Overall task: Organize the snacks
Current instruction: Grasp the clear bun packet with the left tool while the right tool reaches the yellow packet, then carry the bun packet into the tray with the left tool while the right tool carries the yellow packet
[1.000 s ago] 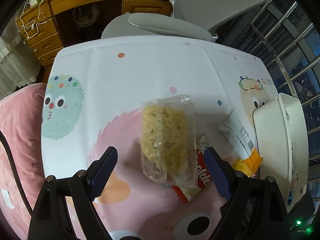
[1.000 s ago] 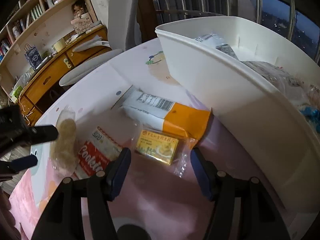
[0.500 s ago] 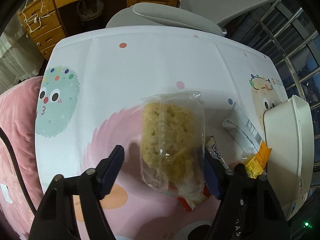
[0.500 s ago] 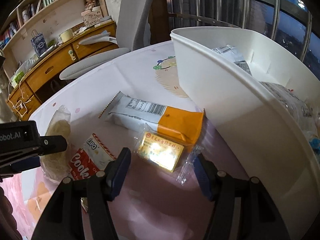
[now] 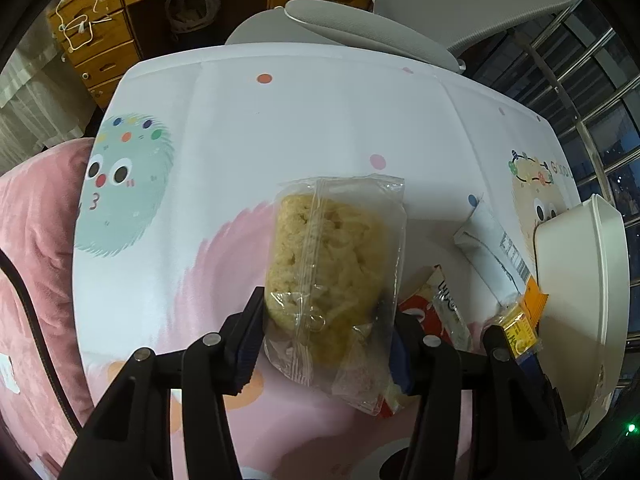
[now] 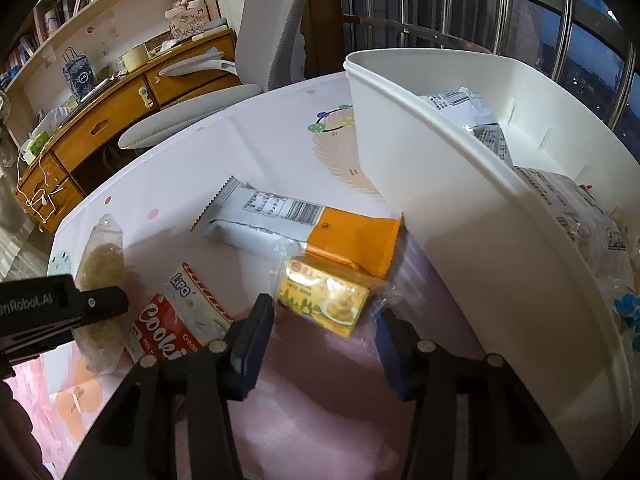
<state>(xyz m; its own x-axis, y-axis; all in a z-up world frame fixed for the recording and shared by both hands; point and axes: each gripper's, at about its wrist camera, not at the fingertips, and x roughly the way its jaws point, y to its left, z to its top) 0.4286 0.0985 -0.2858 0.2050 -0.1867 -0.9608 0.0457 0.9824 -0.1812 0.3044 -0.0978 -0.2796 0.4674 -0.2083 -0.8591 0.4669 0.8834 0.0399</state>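
A clear packet of pale yellow crisp snack lies on the cartoon tablecloth. My left gripper is closing on its near end, and both pads touch its sides. In the right wrist view a small yellow packet in a clear wrapper lies between the tips of my right gripper. Those jaws are closing, with the pads just short of it. A red cookie packet and a white-and-orange packet lie beside it. The white bin on the right holds several packets.
A grey office chair stands at the table's far edge, with a wooden desk behind it. A pink cushion lies off the table's left side. Window bars run behind the bin.
My left jaws have narrowed from wide apart onto the crisp packet. The right jaws have closed in a little around the yellow packet. Both hands stayed nearly in place.
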